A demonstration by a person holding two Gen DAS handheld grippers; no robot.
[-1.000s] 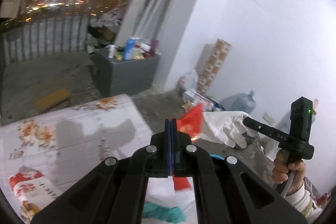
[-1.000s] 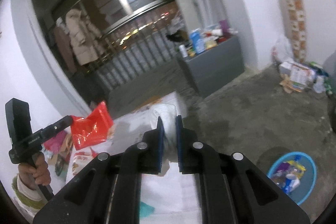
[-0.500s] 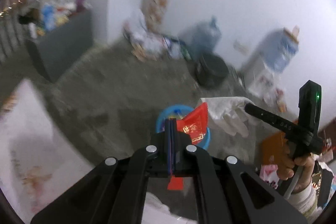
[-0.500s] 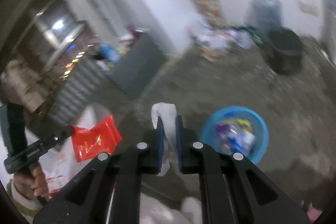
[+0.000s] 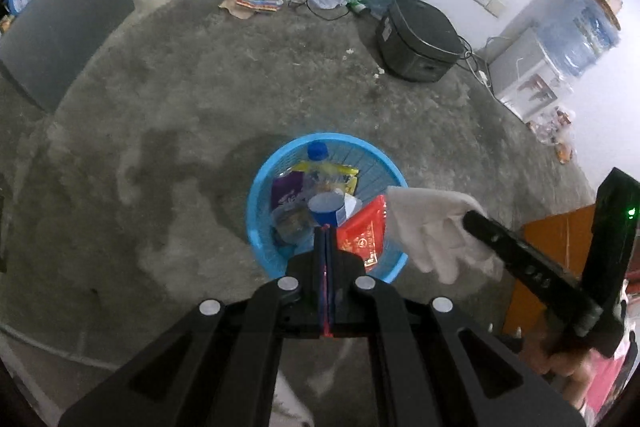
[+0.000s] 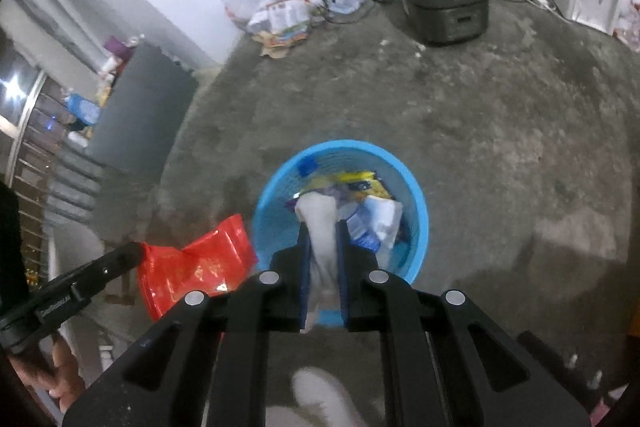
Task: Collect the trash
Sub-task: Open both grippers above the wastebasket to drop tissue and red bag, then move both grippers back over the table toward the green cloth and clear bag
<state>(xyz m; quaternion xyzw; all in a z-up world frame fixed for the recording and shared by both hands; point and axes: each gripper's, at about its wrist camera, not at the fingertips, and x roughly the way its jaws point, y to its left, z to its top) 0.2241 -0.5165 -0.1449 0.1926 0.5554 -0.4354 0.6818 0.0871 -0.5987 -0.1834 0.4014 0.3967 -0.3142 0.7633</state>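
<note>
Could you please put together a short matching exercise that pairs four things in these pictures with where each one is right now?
Things:
1. red wrapper
2. white glove
3. blue-capped bottle
4. dark cooker

Places:
A. lying inside the blue basket
B. on the floor near the wall
C. clamped in the left gripper
D. between the pads of the right gripper, whose jaws are opening

Pairs: 1-C, 2-D, 3-A, 4-B
</note>
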